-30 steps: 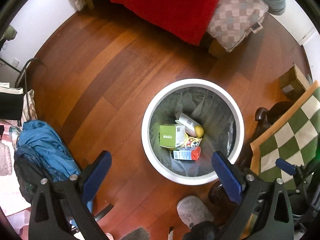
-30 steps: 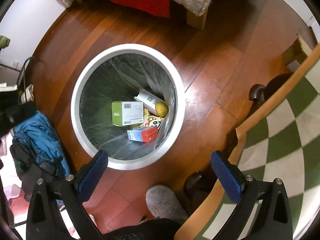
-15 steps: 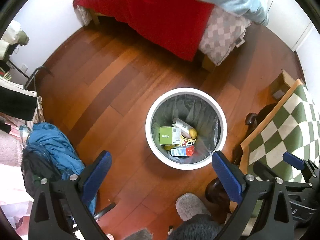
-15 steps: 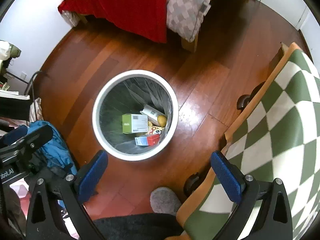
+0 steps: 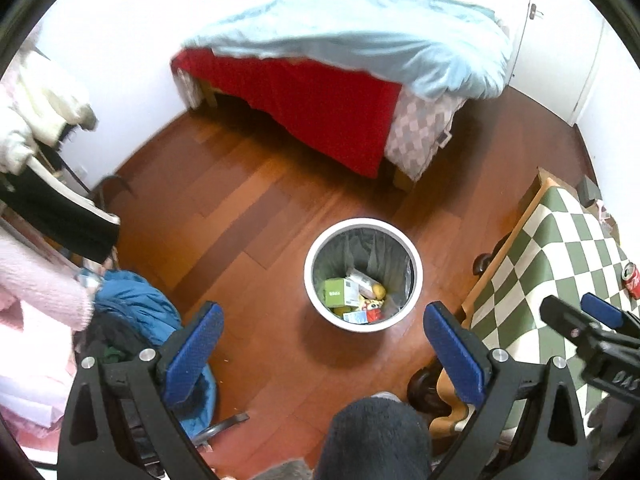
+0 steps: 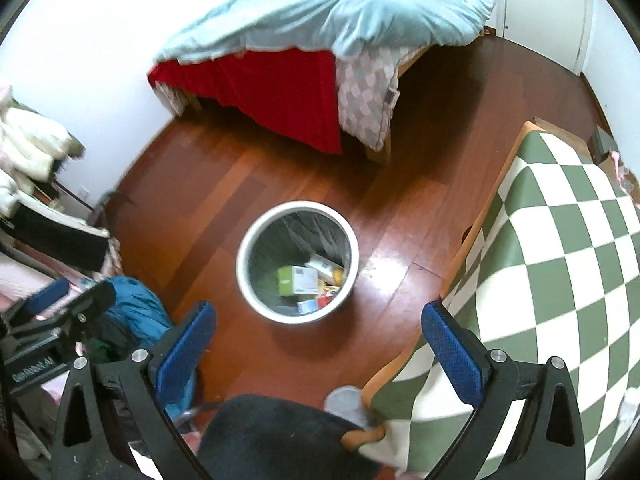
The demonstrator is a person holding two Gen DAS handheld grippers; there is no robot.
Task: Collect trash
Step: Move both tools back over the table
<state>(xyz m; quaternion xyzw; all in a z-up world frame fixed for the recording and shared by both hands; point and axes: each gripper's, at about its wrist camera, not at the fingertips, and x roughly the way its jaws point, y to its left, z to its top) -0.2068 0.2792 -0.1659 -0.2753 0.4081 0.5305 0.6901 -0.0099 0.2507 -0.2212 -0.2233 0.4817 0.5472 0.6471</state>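
— Since you looked down from above, where was the trash?

— It lay in the white round bin [image 5: 363, 226] standing upright on the reddish wooden floor [image 5: 224, 216], its mouth facing up and a grey liner inside. At the bottom sat a green box [image 5: 335, 293], a white carton [image 5: 362, 280] lying slantwise, something yellow [image 5: 379, 290] and a red-and-blue pack [image 5: 362, 315], all touching in one heap.

— And round it?

— A table [image 5: 560, 248] with a green-and-white checked cloth stood just to the right, a red can [image 5: 632, 276] on it. A blue jacket [image 5: 136, 304] lay heaped to the left. Beyond was a bed [image 6: 280, 80] with a red drape and pale blue quilt [image 6: 340, 8], against white walls.

— The tools?

— The left hand-held gripper [image 5: 320, 340] and the right hand-held gripper [image 6: 316, 332] both hung spread wide, holding nothing, well above the floor.
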